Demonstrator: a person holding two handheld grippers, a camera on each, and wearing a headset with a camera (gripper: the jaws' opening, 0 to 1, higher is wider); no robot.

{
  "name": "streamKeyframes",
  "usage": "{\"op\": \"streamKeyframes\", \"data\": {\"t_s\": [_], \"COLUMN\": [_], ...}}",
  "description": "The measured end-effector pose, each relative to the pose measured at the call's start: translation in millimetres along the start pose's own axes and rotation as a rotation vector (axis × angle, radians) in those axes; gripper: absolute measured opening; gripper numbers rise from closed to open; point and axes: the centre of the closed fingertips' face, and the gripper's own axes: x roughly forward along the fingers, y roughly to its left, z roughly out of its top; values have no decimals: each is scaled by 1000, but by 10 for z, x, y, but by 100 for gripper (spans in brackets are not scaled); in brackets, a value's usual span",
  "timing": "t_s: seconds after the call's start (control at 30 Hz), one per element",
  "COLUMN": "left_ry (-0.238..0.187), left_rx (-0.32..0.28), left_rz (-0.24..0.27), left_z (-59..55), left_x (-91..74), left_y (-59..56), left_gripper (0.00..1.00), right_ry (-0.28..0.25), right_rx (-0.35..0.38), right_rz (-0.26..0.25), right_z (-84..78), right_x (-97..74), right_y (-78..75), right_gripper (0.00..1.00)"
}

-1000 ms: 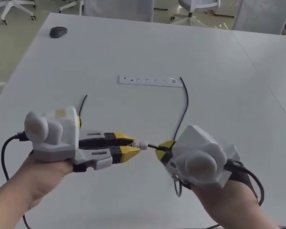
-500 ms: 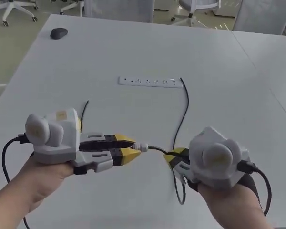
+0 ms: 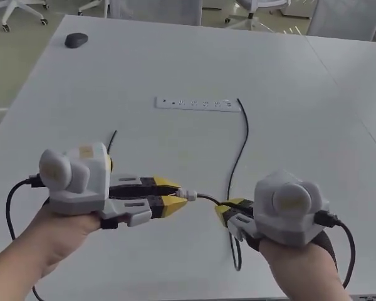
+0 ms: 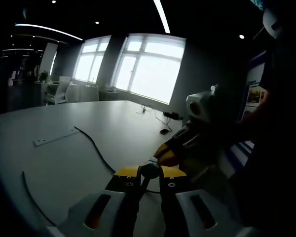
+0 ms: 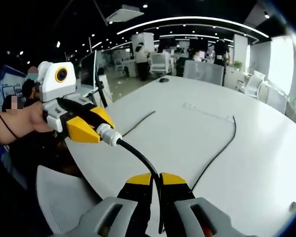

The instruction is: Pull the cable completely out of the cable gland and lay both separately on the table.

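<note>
My left gripper (image 3: 175,193) is shut on the white cable gland (image 3: 187,195), whose end sticks out past the yellow tips. A black cable (image 3: 207,199) runs from the gland to my right gripper (image 3: 220,210), which is shut on it; its loose end hangs below (image 3: 237,251). In the left gripper view the gland (image 4: 149,170) sits between the jaws of the left gripper (image 4: 149,177), with the right gripper (image 4: 187,148) just beyond. The right gripper view shows the cable (image 5: 138,155) curving from the gland (image 5: 108,134) down into the right gripper (image 5: 157,178).
A white power strip (image 3: 197,105) lies mid-table with its black cord (image 3: 241,150) trailing toward me. A thin dark wire (image 3: 111,141) lies at left. A mouse (image 3: 76,40) sits at the far left corner. Office chairs stand beyond the table.
My right gripper has moved right and down, away from the left gripper. A longer stretch of black cable now shows between the gland and the right gripper. The left gripper has hardly moved.
</note>
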Motion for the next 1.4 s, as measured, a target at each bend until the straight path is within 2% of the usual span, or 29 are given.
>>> {"op": "streamKeyframes", "data": {"t_s": [0.3, 0.43, 0.53, 0.73, 0.83, 0.9, 1.0, 1.07, 1.17, 1.23, 1.27, 1.33, 1.4], "left_ry": [-1, -5, 8, 6, -8, -1, -11, -16, -15, -4, -2, -2, 0], "left_rx": [-4, -7, -2, -11, -12, -14, -15, -7, -9, -2, 0, -4, -5], "left_rz": [0, -3, -7, -3, 3, 9, 14, 19, 20, 19, 19, 17, 16], "left_z": [-3, -2, -29, -36, -7, -14, 12, 28, 33, 21, 19, 22, 19], "left_x": [-17, -10, 13, 8, -16, -17, -24, -29, -32, -26, -24, -19, -13], "left_y": [-1, -16, -40, -24, -6, 8, 6, 13, 26, 22, 20, 8, -5], "left_gripper": [15, 15, 15, 15, 15, 15, 15, 15, 15, 15, 15, 15, 15], "right_ry": [21, 38, 51, 50, 29, 24, 9, 20, 8, -25, -26, -53, -44], "right_rx": [52, 126, 158, 106, 105, 87, 4, -39, -85, -140, -178, -223, -309], "right_rz": [-21, -27, -26, -40, -21, -24, -34, -33, -15, -13, -12, 8, 14], "right_z": [-144, -256, -311, -279, -234, -215, -153, -139, -59, 59, 116, 228, 309], "right_x": [4, 16, 33, -8, -41, -61, -116, -149, -201, -239, -262, -269, -268], "right_y": [-127, -166, -164, -158, -152, -159, -155, -135, -81, -47, -20, 50, 113], "right_gripper": [0, 0, 0, 0, 1, 1, 1, 1, 5, 10, 11, 12, 14]}}
